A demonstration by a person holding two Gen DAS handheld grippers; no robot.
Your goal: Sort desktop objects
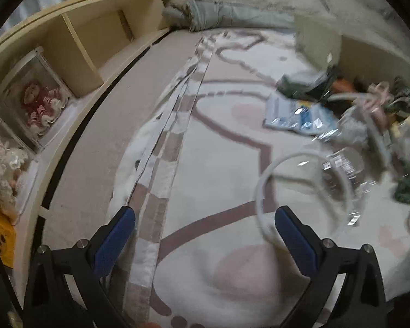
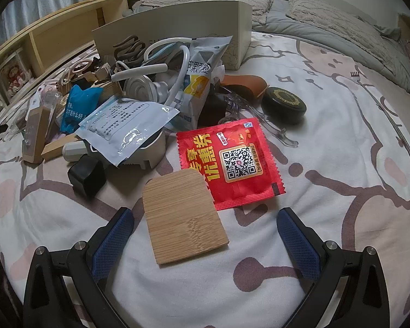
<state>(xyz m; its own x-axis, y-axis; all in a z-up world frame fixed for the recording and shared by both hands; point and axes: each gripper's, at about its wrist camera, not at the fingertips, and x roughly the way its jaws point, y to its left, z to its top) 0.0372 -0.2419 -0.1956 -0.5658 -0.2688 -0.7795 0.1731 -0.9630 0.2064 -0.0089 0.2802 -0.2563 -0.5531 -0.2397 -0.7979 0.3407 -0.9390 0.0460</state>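
Bed (image 2: 328,142) with clutter; right gripper (image 2: 205,227) jaws wide over wooden board (image 2: 183,218), left gripper (image 1: 205,227) jaws wide, empty

My left claw (image 1: 205,235) and right claw (image 2: 205,235) match: black angular arms, silver screws, blue pads, seemingly mesh-textured, though blurred on the left.

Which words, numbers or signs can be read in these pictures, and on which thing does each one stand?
"优惠券" in big yellow characters, plus a QR code: on the red sachet.
"克颗粒", partly covered: on the white upright pouch.
Small print on the clear-blue flat pack and white writing on the blue packet: too small to read.
Left wrist view: too blurred, nothing is readable.
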